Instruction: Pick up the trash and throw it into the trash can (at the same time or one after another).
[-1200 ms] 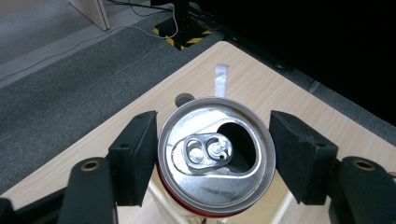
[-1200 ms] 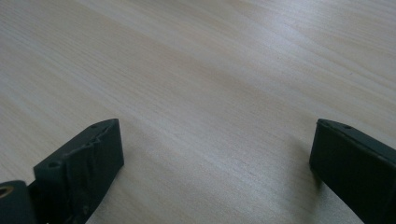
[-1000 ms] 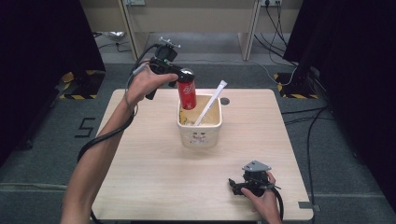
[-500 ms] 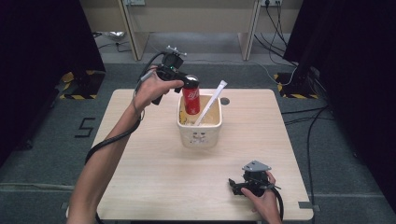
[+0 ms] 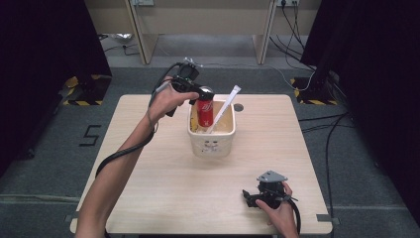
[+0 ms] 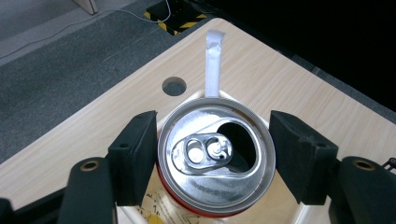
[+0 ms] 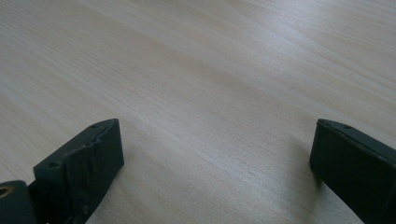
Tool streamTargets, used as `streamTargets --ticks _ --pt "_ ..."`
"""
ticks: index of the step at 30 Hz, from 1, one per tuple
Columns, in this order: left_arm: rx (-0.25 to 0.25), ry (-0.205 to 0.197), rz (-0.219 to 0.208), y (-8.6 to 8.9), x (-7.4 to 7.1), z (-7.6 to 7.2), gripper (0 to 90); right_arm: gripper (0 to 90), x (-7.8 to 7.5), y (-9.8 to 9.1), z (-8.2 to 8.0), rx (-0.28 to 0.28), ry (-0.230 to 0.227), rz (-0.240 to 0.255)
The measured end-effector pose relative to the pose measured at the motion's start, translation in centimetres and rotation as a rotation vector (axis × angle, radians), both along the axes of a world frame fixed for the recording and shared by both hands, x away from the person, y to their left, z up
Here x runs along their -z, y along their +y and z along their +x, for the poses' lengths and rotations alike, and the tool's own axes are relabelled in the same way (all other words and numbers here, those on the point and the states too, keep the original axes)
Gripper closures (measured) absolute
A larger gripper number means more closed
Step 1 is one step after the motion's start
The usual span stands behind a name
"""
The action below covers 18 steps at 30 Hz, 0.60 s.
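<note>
Can (image 5: 205, 110), red, label unreadable, above tub (image 5: 212, 140).

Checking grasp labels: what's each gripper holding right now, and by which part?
Left gripper clamps the red can by its sides just under the top rim, above the tub. Right gripper is open on the table, holding nothing.

Even overhead light is falling on the pale wooden table (image 5: 163, 168) in the high view, while the floor at both sides is sinking into near black. Shadows there are staying soft and short. In the left gripper view the silver can top (image 6: 215, 156) is catching bright glare along its rim, and the black jaws beside it are blurring slightly. In the right gripper view the wood grain is softening with distance, and a faint shadow is lying by each jaw.
</note>
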<state>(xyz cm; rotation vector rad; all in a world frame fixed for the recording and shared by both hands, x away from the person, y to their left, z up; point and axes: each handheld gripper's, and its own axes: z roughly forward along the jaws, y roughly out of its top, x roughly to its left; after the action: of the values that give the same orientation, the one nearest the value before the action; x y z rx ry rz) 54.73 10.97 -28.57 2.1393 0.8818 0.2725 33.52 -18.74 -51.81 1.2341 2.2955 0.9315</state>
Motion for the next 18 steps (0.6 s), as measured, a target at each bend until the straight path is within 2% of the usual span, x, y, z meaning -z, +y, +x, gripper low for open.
streamTargets --ticks 18 --pt "0.004 0.031 0.034 -0.5 4.0 0.3 34.2 3.2 0.0 0.0 0.0 0.0 -0.001 -0.001"
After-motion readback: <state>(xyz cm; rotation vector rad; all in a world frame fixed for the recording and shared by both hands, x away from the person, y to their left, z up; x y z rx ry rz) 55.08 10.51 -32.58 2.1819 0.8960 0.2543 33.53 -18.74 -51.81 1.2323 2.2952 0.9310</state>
